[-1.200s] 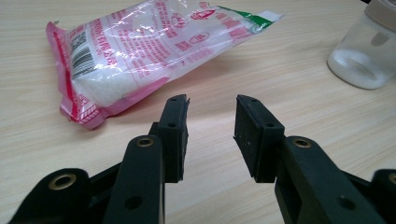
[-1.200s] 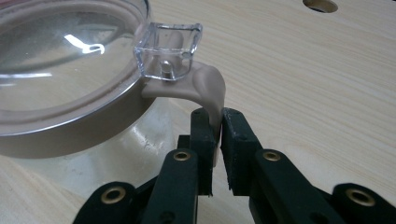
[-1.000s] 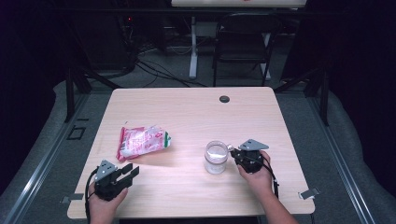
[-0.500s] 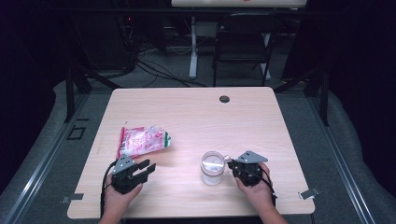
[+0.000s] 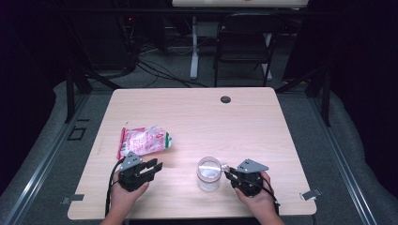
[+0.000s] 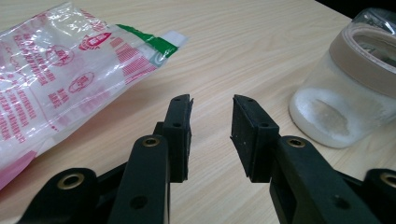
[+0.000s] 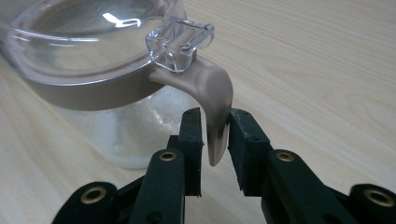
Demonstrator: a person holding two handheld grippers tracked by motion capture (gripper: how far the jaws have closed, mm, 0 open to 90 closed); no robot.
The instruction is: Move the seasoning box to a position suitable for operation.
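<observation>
Clear jar point(image 5: 208, 173) with a tan rim band — white powder at its bottom. Right gripper point(image 7: 215, 135) has just been opening, jaws loosely around the jar's tan latch point(image 7: 215, 100); left gripper point(image 6: 212, 122) released, gripping nothing

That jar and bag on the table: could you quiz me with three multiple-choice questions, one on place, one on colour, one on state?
1. Where does the bag lie from the jar?
A left
B right
C on top

2. What colour is the bag's print?
A blue
B red
C black

3. What stands between the right tool's pads?
A the jar's latch
B the bag
C nothing

Answers:
1 A, the high view shows the bag on the left half of the table.
2 B, red print with a green strip.
3 A, the tan latch hangs between the pads.
</observation>
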